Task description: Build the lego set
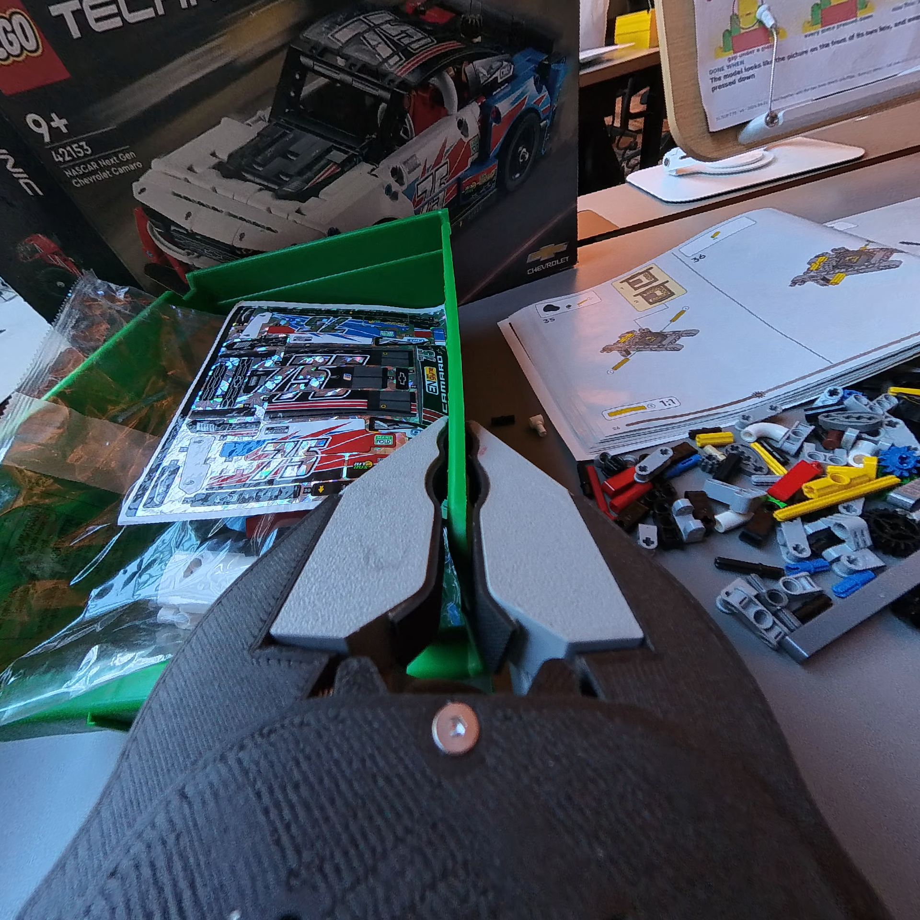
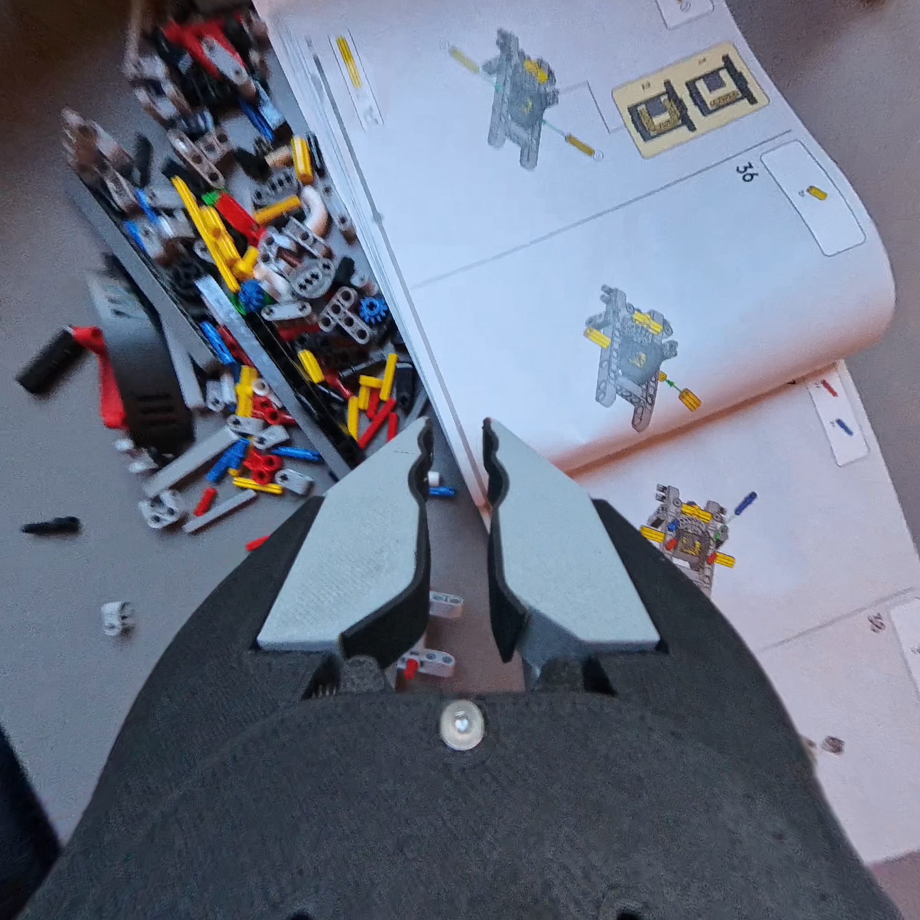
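Observation:
My left gripper [image 1: 457,423] is shut on the right wall of a green bin [image 1: 450,298]; the thin wall runs straight between the two pads. The bin holds a shiny sticker sheet [image 1: 308,398] and clear plastic bags [image 1: 99,448]. My right gripper [image 2: 457,425] is open and holds nothing. It hovers over the grey table at the edge of an open instruction booklet [image 2: 622,249]. A small white piece [image 2: 434,479] and a blue pin [image 2: 440,492] lie on the table below the gap, untouched.
A grey tray [image 2: 279,373] full of small mixed-colour building pieces [image 1: 771,508] lies beside the booklet [image 1: 722,323]. A large dark toy box [image 1: 298,124] stands behind the bin. A paper stand [image 1: 747,159] is at the back right. Loose pieces are scattered on the table [image 2: 50,525]. About 30 centimetres separates my left fingertips from my right. From my right tips it is roughly 5 centimetres to the blue pin [image 2: 440,492]; from my left, 30 centimetres.

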Demonstrator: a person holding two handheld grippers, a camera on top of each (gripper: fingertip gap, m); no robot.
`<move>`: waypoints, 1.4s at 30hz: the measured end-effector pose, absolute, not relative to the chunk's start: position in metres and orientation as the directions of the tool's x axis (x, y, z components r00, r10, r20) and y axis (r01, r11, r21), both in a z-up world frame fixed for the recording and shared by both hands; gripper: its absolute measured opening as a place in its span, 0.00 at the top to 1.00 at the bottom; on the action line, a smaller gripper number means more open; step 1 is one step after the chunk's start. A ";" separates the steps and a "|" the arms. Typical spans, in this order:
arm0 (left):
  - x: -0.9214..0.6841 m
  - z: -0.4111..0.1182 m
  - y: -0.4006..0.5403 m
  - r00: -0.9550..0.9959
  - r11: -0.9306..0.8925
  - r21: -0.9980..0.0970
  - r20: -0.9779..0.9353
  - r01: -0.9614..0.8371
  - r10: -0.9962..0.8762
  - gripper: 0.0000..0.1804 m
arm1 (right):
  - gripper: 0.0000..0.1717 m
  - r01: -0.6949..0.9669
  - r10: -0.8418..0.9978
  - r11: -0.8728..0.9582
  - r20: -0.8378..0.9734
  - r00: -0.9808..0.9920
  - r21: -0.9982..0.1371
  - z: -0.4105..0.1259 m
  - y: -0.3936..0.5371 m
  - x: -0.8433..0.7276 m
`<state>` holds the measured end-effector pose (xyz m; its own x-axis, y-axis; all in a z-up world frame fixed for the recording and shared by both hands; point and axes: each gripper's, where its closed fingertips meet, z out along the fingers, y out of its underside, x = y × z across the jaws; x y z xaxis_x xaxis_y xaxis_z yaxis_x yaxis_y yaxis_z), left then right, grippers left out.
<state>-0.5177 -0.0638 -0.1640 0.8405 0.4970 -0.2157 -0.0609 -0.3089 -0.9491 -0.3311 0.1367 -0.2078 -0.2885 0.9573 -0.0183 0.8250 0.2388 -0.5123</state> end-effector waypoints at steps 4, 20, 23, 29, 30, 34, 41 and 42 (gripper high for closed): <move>-0.518 -0.164 -0.064 0.840 -0.308 -0.949 -0.217 -0.063 0.497 1.00 | 0.88 0.828 0.940 0.340 0.124 -0.318 -0.446 -0.224 0.142 -0.325; -0.517 -0.164 -0.064 0.841 -0.309 -0.949 -0.218 -0.063 0.496 1.00 | 0.80 0.823 0.890 0.436 0.311 -0.334 -0.365 -0.228 0.154 -0.320; -0.518 -0.164 -0.064 0.841 -0.308 -0.949 -0.217 -0.063 0.496 1.00 | 0.81 0.820 0.865 0.465 0.366 -0.342 -0.333 -0.229 0.158 -0.326; -0.517 -0.164 -0.064 0.841 -0.308 -0.949 -0.217 -0.063 0.496 1.00 | 0.83 0.826 0.887 0.422 0.359 -0.291 -0.372 -0.220 0.173 -0.339; -0.518 -0.164 -0.064 0.841 -0.308 -0.949 -0.217 -0.063 0.496 1.00 | 0.83 0.831 0.891 0.413 0.353 -0.284 -0.374 -0.221 0.176 -0.342; -0.518 -0.164 -0.064 0.841 -0.309 -0.949 -0.217 -0.063 0.496 1.00 | 0.85 0.839 0.896 0.393 0.363 -0.257 -0.376 -0.223 0.188 -0.352; -0.518 -0.164 -0.064 0.841 -0.309 -0.949 -0.217 -0.063 0.496 0.99 | 0.89 0.841 0.922 0.348 0.313 -0.227 -0.415 -0.223 0.188 -0.354; -0.518 -0.164 -0.064 0.841 -0.309 -0.949 -0.218 -0.063 0.496 1.00 | 0.93 0.836 0.926 0.345 0.302 -0.228 -0.427 -0.220 0.186 -0.353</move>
<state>-0.5176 -0.0639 -0.1639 0.8406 0.4960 -0.2177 -0.0634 -0.3090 -0.9489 -0.3527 0.1860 -0.2196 -0.2277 0.9257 0.3019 0.8358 0.3449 -0.4271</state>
